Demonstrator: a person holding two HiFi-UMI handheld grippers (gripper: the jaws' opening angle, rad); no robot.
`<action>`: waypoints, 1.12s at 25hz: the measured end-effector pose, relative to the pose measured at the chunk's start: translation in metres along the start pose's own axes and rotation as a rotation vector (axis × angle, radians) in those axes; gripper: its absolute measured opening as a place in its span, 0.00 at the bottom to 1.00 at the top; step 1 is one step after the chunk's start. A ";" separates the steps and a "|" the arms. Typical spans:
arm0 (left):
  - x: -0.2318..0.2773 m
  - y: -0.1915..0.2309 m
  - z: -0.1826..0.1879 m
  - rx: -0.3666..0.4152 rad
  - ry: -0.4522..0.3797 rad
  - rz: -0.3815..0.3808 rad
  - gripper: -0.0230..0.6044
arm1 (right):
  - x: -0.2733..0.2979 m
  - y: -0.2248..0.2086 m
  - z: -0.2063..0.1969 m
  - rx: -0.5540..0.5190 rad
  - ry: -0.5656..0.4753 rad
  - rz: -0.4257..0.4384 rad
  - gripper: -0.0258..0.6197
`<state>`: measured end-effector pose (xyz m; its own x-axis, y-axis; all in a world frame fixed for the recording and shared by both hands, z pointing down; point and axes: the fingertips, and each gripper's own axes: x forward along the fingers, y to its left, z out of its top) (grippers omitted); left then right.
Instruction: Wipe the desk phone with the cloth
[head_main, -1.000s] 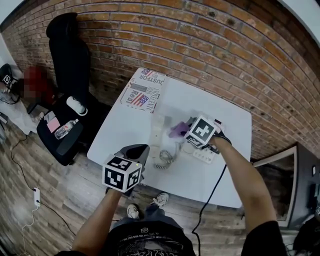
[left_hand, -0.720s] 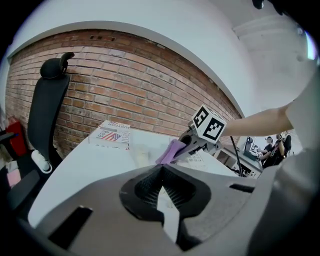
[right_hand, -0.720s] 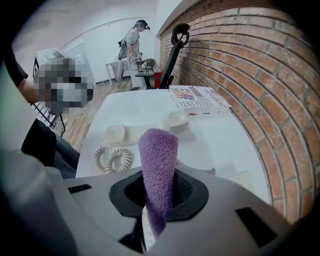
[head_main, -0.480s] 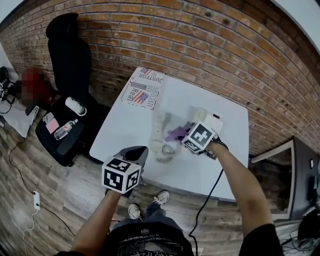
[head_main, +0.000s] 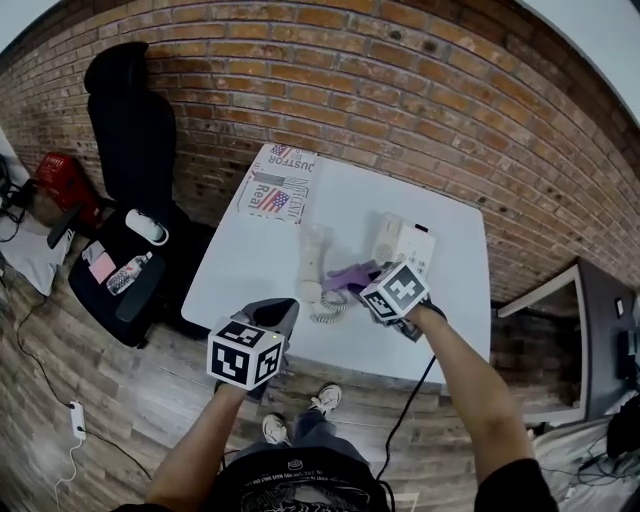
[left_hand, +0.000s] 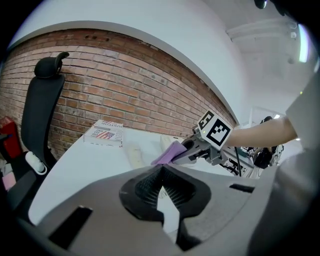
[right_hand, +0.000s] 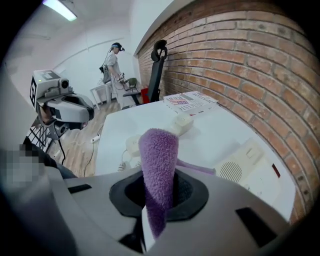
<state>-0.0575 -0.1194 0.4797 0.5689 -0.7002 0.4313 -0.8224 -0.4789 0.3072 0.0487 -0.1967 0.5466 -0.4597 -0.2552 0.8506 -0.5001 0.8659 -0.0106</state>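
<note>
The cream desk phone base (head_main: 404, 240) sits on the white table (head_main: 250, 250), with its handset (head_main: 312, 262) lying off it to the left and the coiled cord (head_main: 327, 311) near the front. My right gripper (head_main: 372, 284) is shut on a purple cloth (head_main: 349, 274), held just in front of the base and beside the handset. In the right gripper view the cloth (right_hand: 159, 150) sticks up from the jaws, with the base (right_hand: 250, 161) to the right. My left gripper (head_main: 282, 306) hangs shut and empty at the table's front edge; its own view shows the cloth (left_hand: 170, 152).
A printed flat box (head_main: 279, 185) lies at the table's far left corner by the brick wall. A black office chair (head_main: 130, 140) holding small items stands left of the table. A person (right_hand: 113, 60) stands far off in the room.
My right gripper has drawn back with the cloth toward the table's front, uncovering the phone base. The left gripper has hardly moved.
</note>
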 end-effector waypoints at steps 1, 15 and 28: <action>0.000 -0.001 0.001 0.008 0.001 -0.005 0.05 | -0.003 0.002 0.000 0.021 -0.024 -0.010 0.11; 0.001 -0.022 0.037 0.127 0.002 -0.059 0.05 | -0.108 -0.003 -0.016 0.262 -0.381 -0.273 0.11; 0.009 -0.049 0.067 0.242 -0.001 -0.081 0.05 | -0.226 0.004 -0.058 0.396 -0.558 -0.503 0.11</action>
<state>-0.0125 -0.1374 0.4111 0.6329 -0.6552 0.4125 -0.7524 -0.6461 0.1280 0.1934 -0.1110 0.3854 -0.3561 -0.8345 0.4204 -0.9143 0.4041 0.0276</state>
